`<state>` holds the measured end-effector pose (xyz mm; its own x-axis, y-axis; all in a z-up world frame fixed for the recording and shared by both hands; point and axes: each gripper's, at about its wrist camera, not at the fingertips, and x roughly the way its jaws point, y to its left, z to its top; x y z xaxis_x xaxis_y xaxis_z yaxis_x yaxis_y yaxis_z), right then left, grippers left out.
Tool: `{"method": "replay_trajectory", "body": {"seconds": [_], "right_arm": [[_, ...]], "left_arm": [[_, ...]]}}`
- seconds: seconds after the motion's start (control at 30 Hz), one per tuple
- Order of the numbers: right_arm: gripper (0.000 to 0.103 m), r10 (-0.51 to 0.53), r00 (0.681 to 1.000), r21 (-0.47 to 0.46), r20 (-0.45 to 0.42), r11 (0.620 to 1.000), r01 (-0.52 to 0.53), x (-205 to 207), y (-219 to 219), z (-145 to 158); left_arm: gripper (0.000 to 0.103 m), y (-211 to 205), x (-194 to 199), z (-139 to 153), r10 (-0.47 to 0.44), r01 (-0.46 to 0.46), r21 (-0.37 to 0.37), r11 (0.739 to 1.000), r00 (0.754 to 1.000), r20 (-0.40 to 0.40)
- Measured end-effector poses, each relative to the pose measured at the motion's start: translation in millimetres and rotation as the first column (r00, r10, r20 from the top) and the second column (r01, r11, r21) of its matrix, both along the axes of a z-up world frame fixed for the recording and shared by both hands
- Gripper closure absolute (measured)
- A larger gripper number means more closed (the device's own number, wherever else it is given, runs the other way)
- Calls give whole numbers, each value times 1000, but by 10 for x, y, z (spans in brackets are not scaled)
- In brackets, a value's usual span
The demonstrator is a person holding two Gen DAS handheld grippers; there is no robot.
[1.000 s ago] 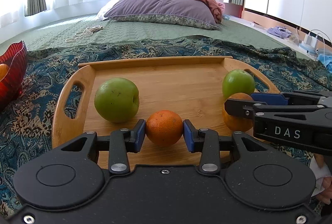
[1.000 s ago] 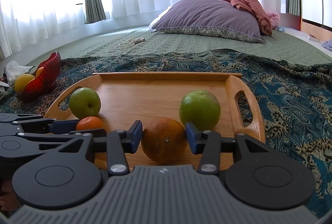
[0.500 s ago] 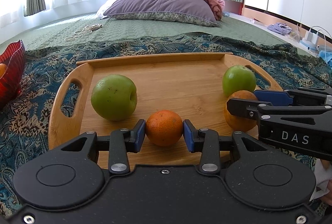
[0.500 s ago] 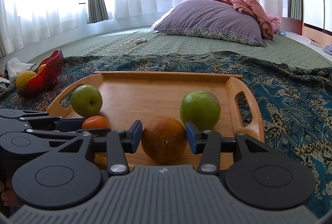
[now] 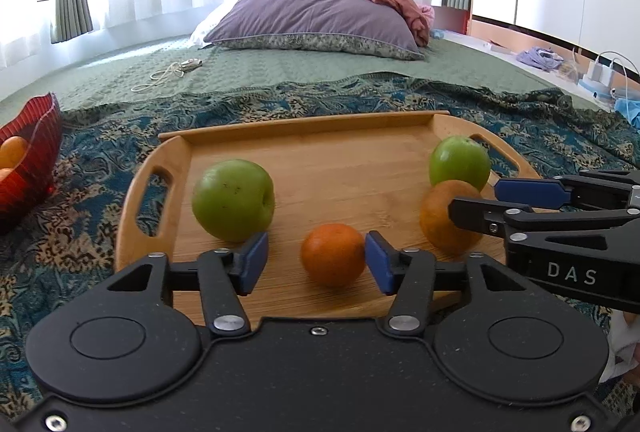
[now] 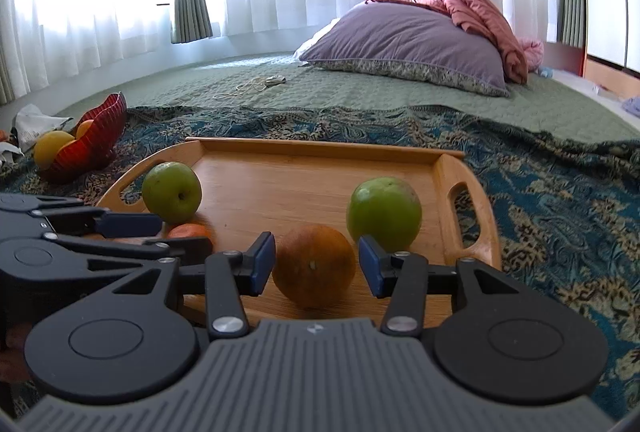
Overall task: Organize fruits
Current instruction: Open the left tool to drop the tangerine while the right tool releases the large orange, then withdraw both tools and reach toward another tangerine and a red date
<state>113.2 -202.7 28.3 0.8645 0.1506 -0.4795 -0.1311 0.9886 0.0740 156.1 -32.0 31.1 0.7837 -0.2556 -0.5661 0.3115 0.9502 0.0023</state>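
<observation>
A wooden tray (image 5: 320, 148) lies on the patterned blanket and also shows in the right wrist view (image 6: 304, 168). My left gripper (image 5: 312, 264) is open, its blue pads apart from the small orange (image 5: 333, 254) resting on the tray between them. A green apple (image 5: 233, 199) sits just beyond the left pad. My right gripper (image 6: 317, 264) is open around a larger brownish orange (image 6: 314, 265) that rests on the tray, with narrow gaps at the pads. A second green apple (image 6: 383, 213) sits behind it. The right gripper also shows in the left wrist view (image 5: 520, 204).
A red bowl (image 6: 90, 152) with yellow and orange fruit stands left of the tray on the blanket. A purple pillow (image 5: 316, 20) and pink bedding lie far back. A cable (image 5: 168, 74) lies on the green bedspread. Chargers (image 5: 600, 72) sit at the far right.
Both grippers have opened and let go of their oranges, which now rest on the tray. The left jaws spread wider; the right jaws opened only slightly.
</observation>
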Motion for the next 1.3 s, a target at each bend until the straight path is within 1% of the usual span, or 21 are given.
{"method": "replay_trajectory", "body": {"seconds": [0.13, 0.3, 0.37, 0.47, 0.6, 0.77, 0.87, 1.03, 1.3], "right_arm": [[49, 10, 1000, -17, 13, 1000, -10, -80, -11, 35], [38, 24, 999, -53, 37, 998, -22, -228, 0, 59], [38, 30, 999, -60, 43, 998, -27, -286, 6, 62], [34, 36, 998, -72, 50, 997, -33, -375, 1, 55], [27, 50, 998, -84, 50, 995, -46, -496, -5, 27], [20, 65, 997, -104, 48, 993, -59, -664, -5, -18], [16, 72, 996, -100, 43, 993, -67, -747, -5, -62], [15, 75, 997, -91, 32, 993, -72, -813, 3, -136], [13, 56, 998, -68, 5, 996, -55, -841, -47, -285]], "left_arm": [[41, 60, -112, 40, 1, -1, -4, 1000, 1000, 11], [33, 105, -283, 48, -6, 6, 11, 1000, 1000, 31], [28, 121, -359, 48, -15, 15, 16, 1000, 999, 38], [23, 129, -473, 30, -22, 21, 30, 999, 998, 54], [20, 160, -606, -5, -23, 20, 48, 999, 998, 65], [14, 234, -734, -50, -15, 14, 26, 1000, 999, 50], [12, 286, -807, -89, -7, 6, 16, 1000, 999, 50], [8, 338, -902, -143, 9, -9, 4, 1000, 998, 64], [8, 385, -944, -254, 21, -20, -13, 1000, 999, 39]]}}
